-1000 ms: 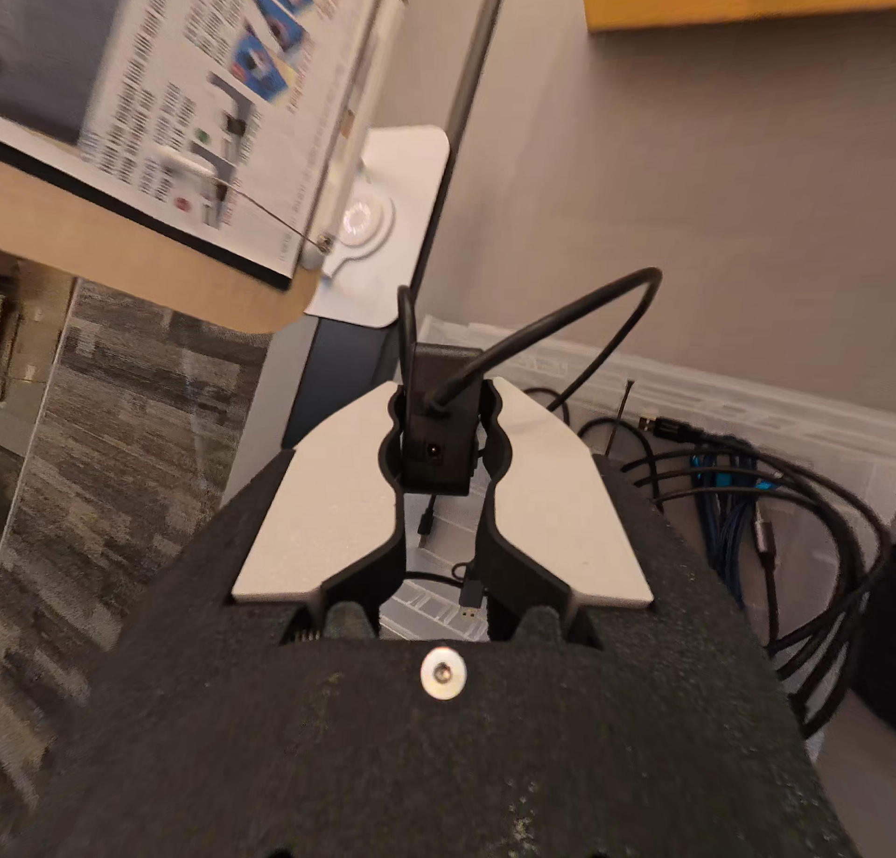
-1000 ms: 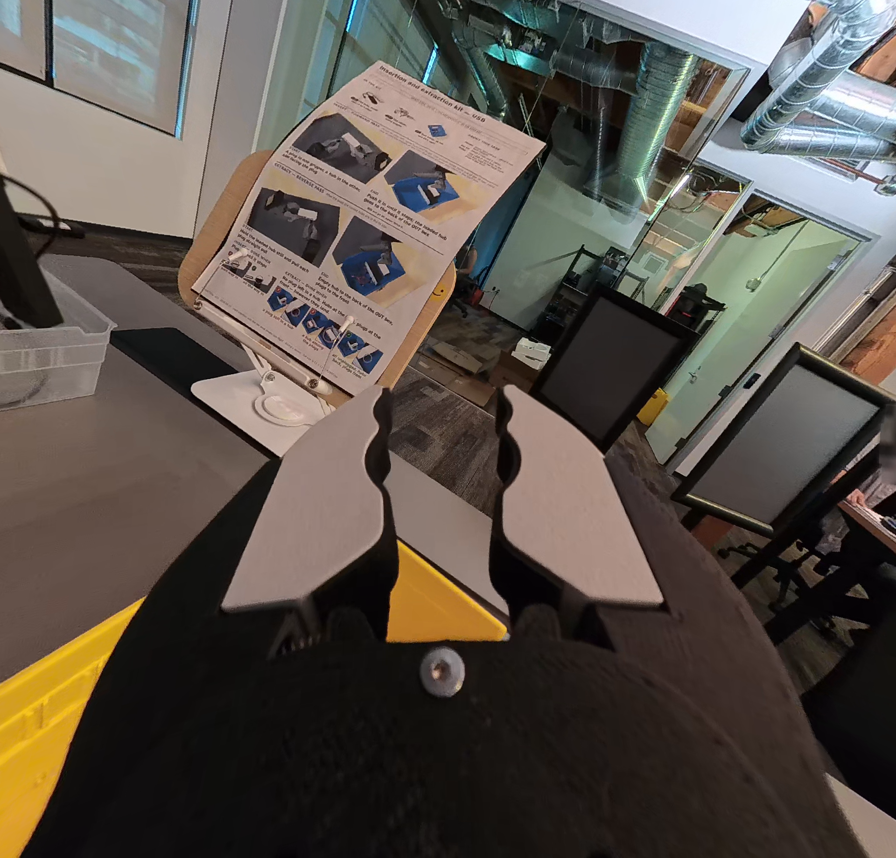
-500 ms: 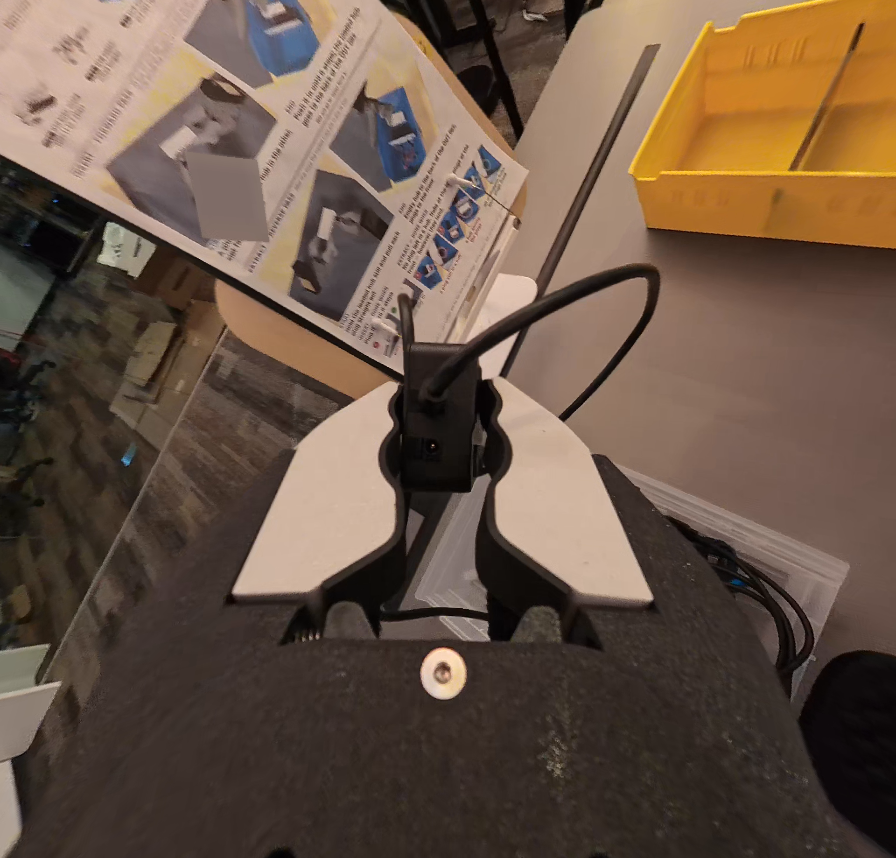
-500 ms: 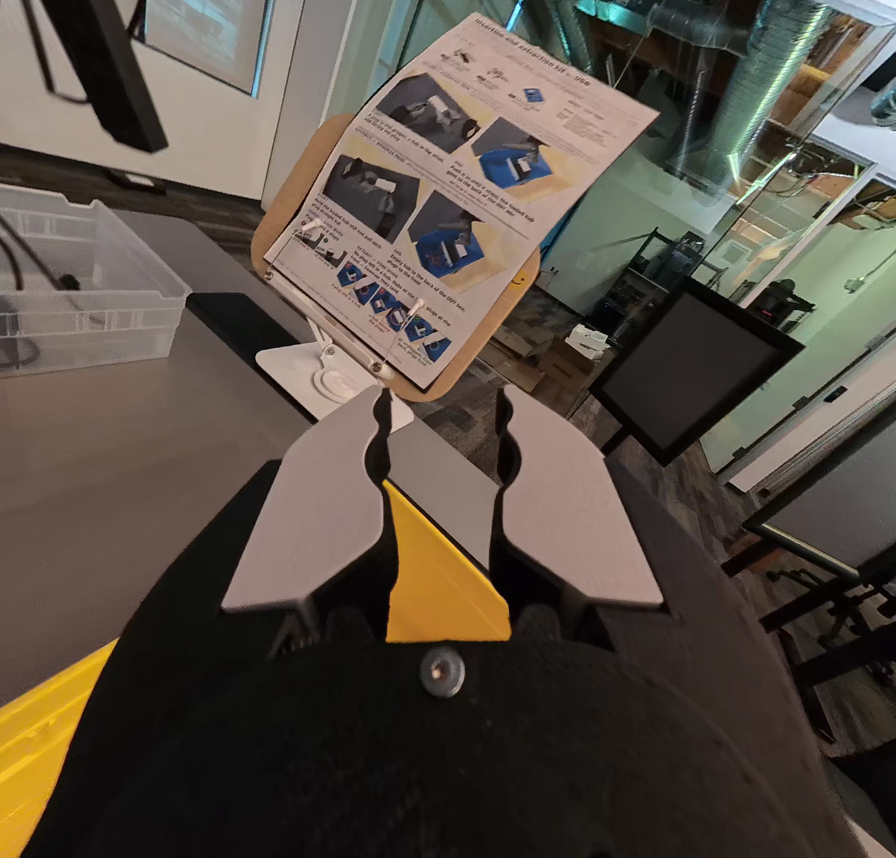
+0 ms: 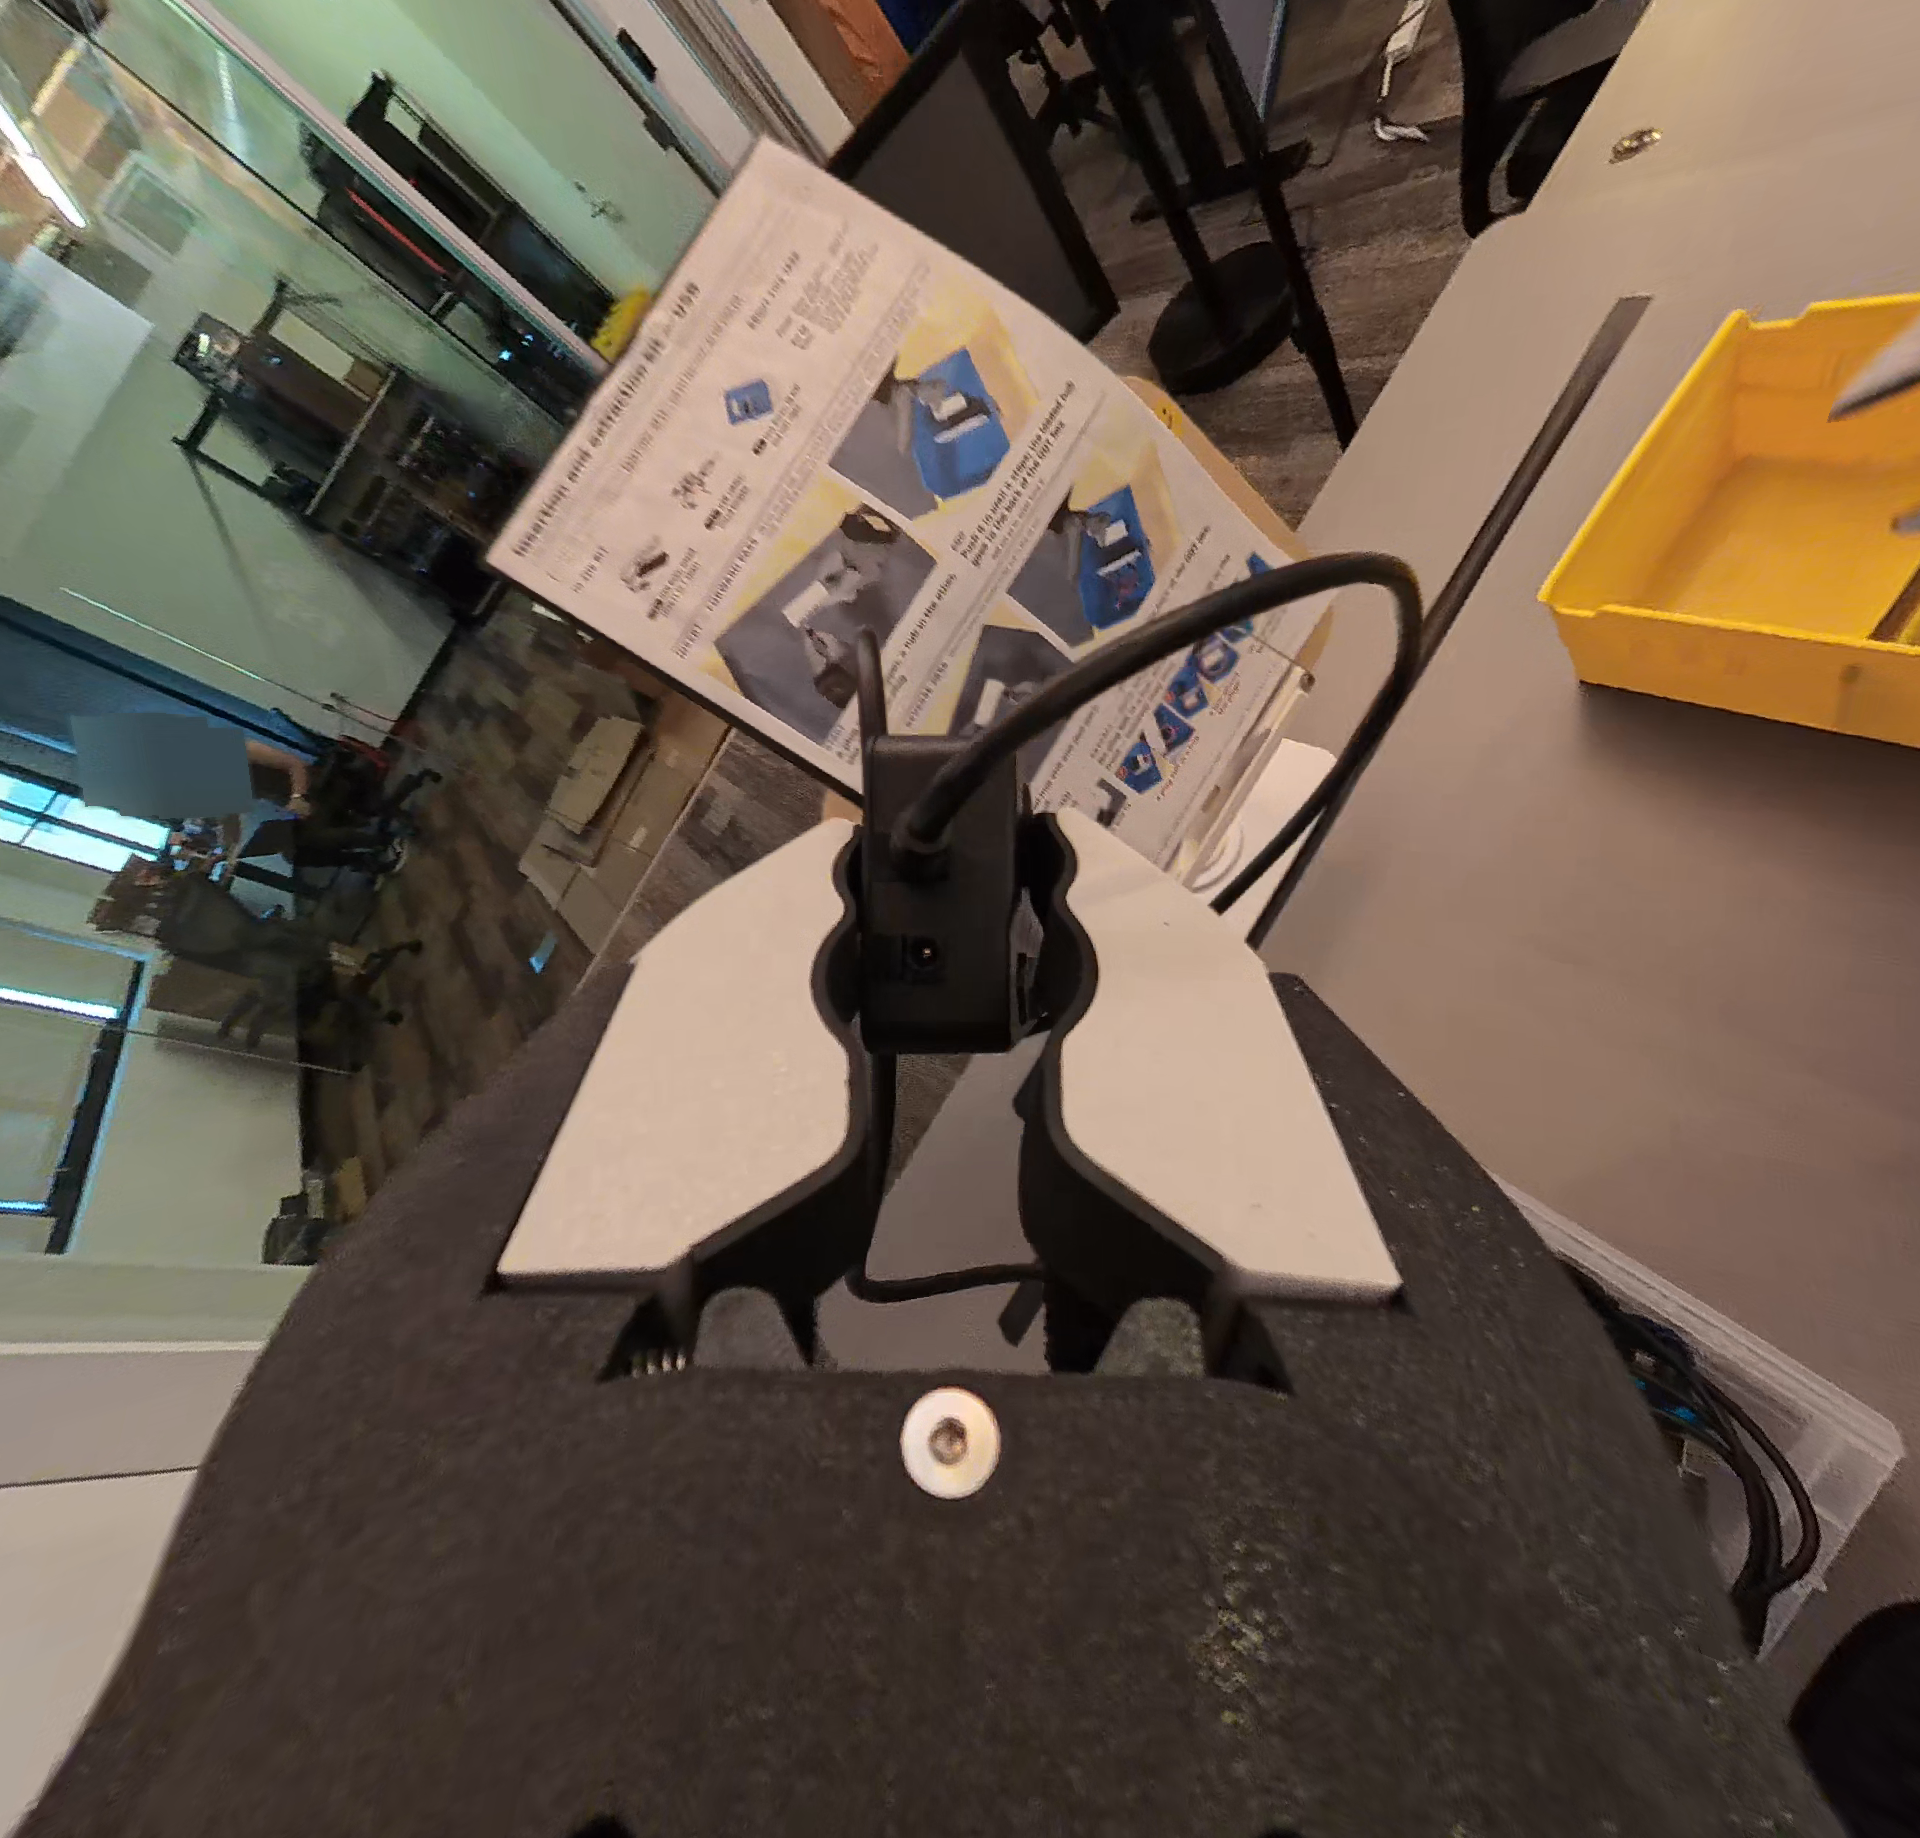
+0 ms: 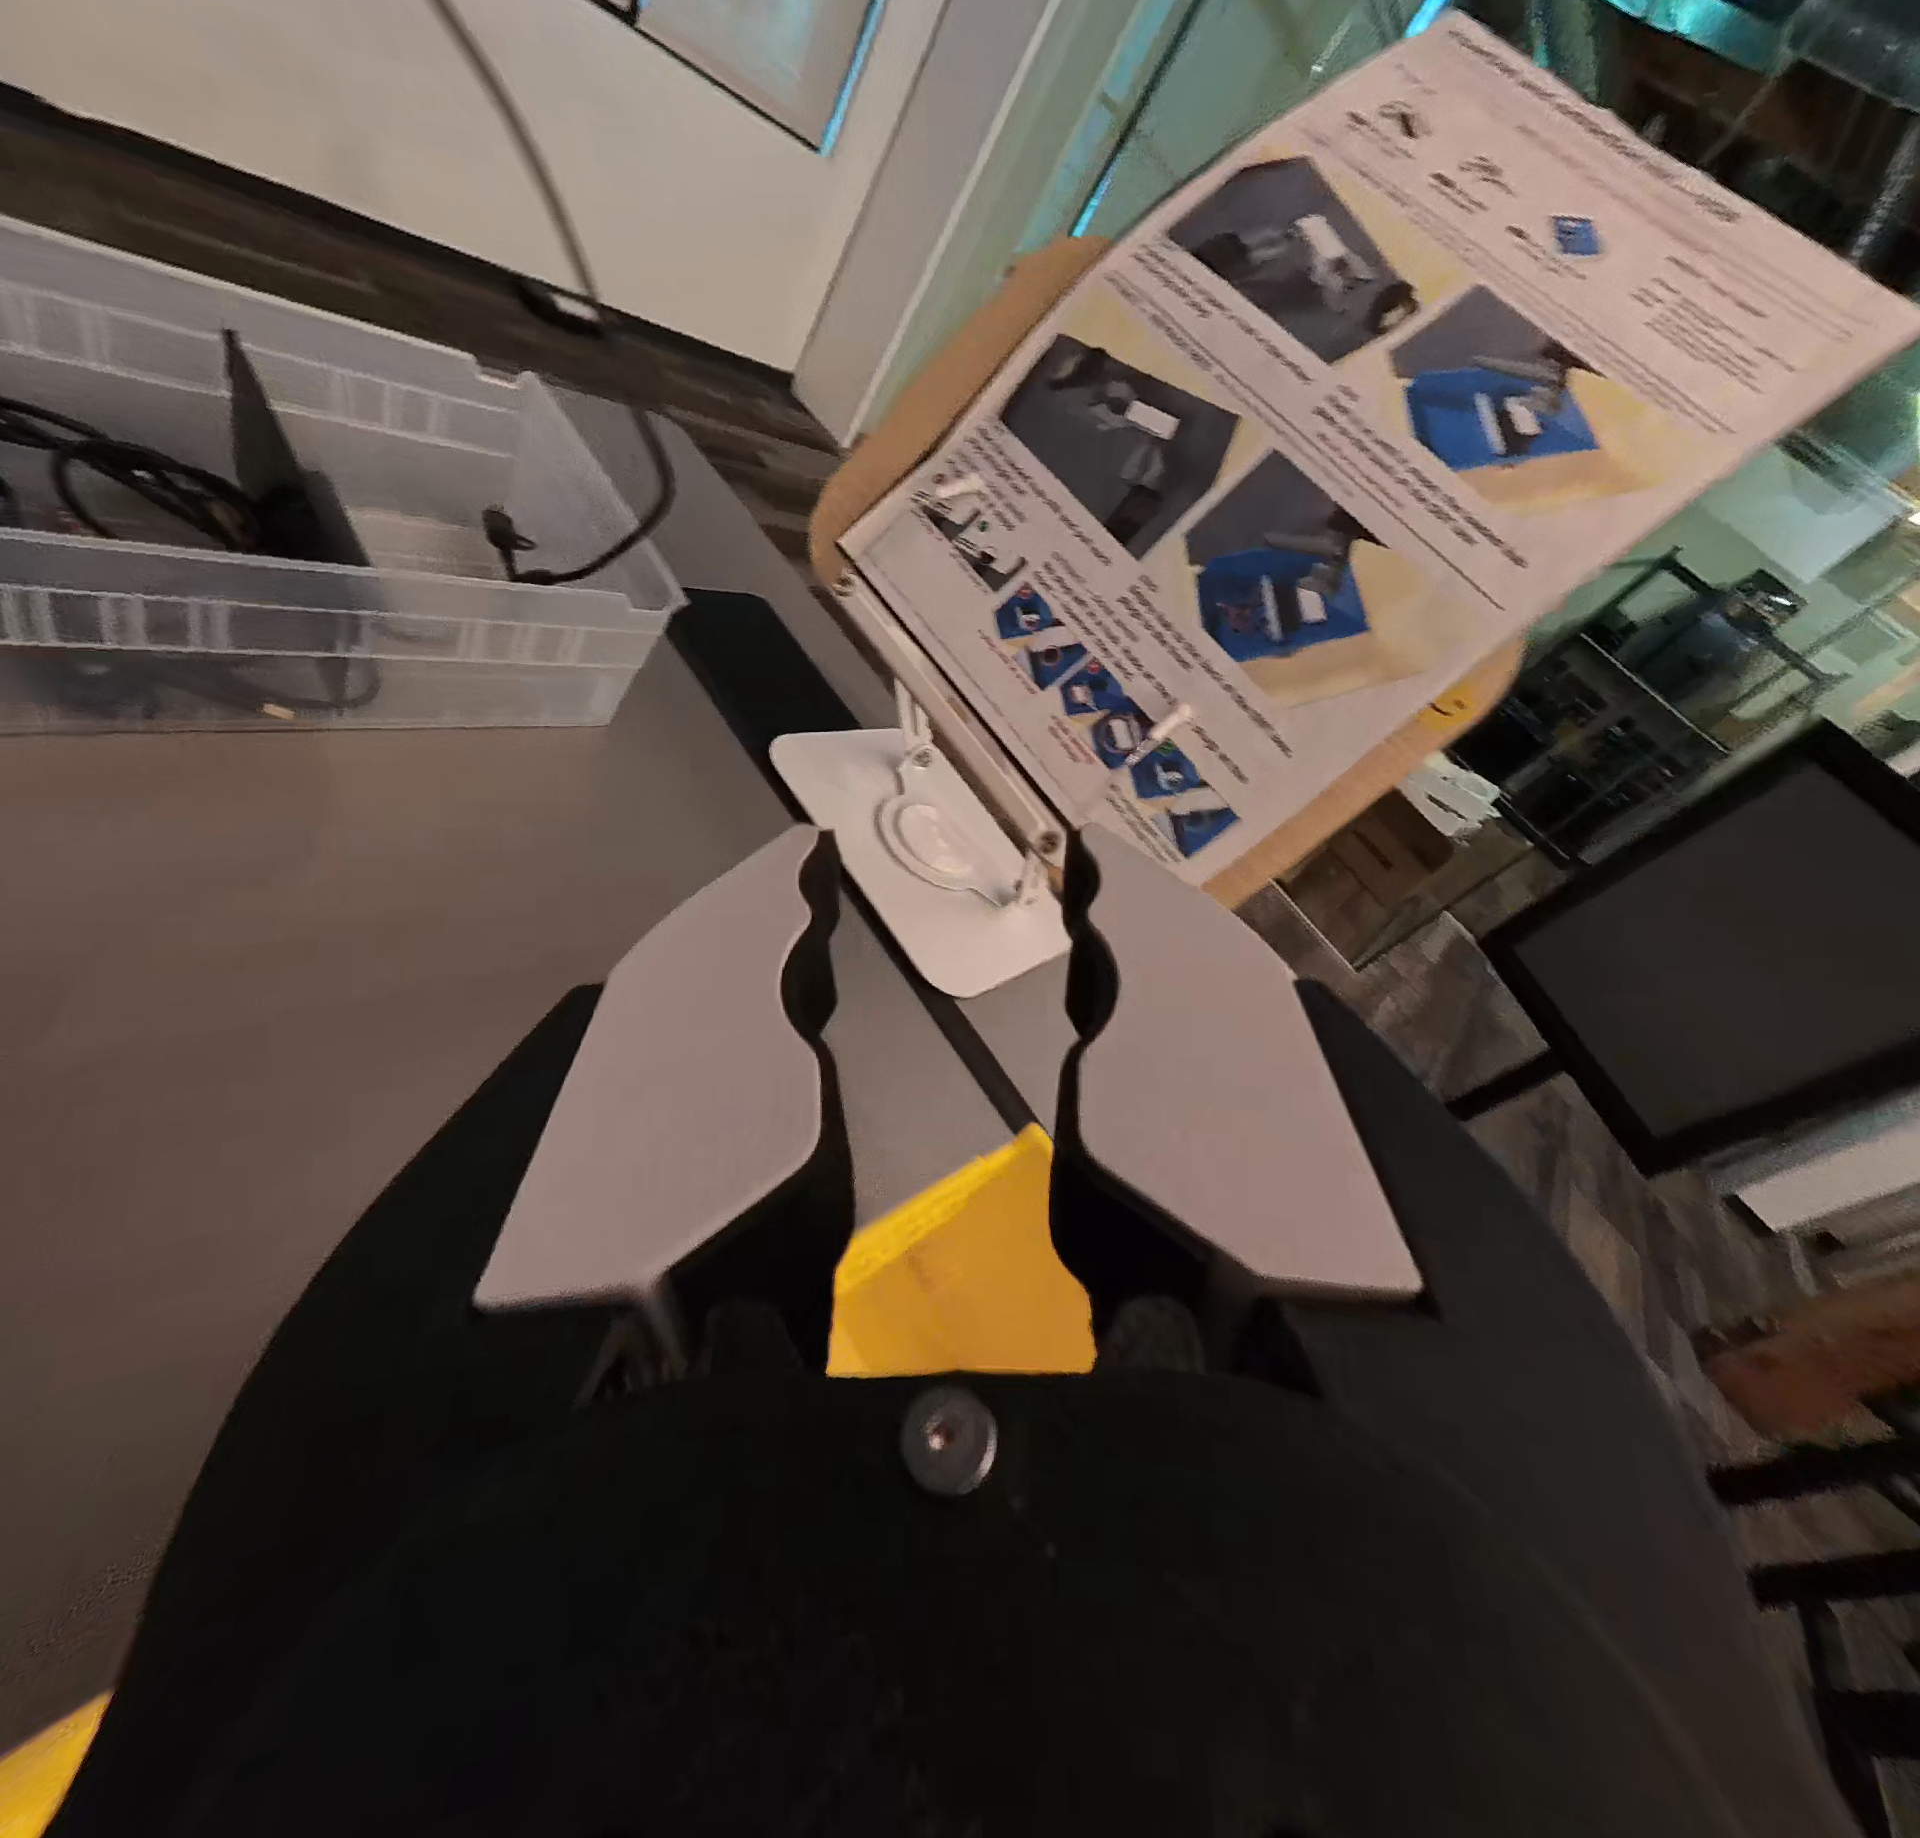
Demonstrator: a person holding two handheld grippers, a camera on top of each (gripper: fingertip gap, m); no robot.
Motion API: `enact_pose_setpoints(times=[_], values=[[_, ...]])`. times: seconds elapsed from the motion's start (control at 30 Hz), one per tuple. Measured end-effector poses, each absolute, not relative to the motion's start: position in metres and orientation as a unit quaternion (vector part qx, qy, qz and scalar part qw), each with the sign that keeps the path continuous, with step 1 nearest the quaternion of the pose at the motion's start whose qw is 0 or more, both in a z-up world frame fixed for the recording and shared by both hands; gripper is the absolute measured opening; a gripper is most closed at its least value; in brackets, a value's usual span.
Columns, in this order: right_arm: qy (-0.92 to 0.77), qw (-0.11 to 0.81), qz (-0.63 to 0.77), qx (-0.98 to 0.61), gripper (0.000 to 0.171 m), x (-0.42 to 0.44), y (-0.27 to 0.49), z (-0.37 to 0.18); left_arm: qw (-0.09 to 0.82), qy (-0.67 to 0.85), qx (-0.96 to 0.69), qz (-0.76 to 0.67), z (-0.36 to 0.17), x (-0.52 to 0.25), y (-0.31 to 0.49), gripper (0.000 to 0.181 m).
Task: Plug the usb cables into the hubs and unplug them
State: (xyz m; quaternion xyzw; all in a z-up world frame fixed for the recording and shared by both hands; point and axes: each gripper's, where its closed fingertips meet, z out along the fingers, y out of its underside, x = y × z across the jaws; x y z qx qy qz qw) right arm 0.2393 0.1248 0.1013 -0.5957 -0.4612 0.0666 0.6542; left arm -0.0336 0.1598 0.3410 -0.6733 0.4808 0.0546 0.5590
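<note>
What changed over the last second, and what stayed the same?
The left tool swung up from over the clear bin of cables toward the instruction sheet, carrying the black hub. The right tool tilted down toward the table. Unchanged: left shut on the hub, right open and empty.

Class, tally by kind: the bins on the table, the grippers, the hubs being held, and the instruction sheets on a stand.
Bins: 2, yellow bin and clear bin
Grippers: 2, left gripper, right gripper
Hubs held: 1, black hub
Instruction sheets: 1, instruction sheet
Total: 6
</note>
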Motion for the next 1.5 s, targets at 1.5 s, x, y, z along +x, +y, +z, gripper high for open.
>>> enact_pose_setpoints(times=[1.5], values=[[-0.535, 0.475, 0.212, -0.666, 0.006, 0.161, 0.073, 0.057, 0.430, 0.547, -0.716, -0.053, 0.284, 0.107, 0.096, 0.029]])
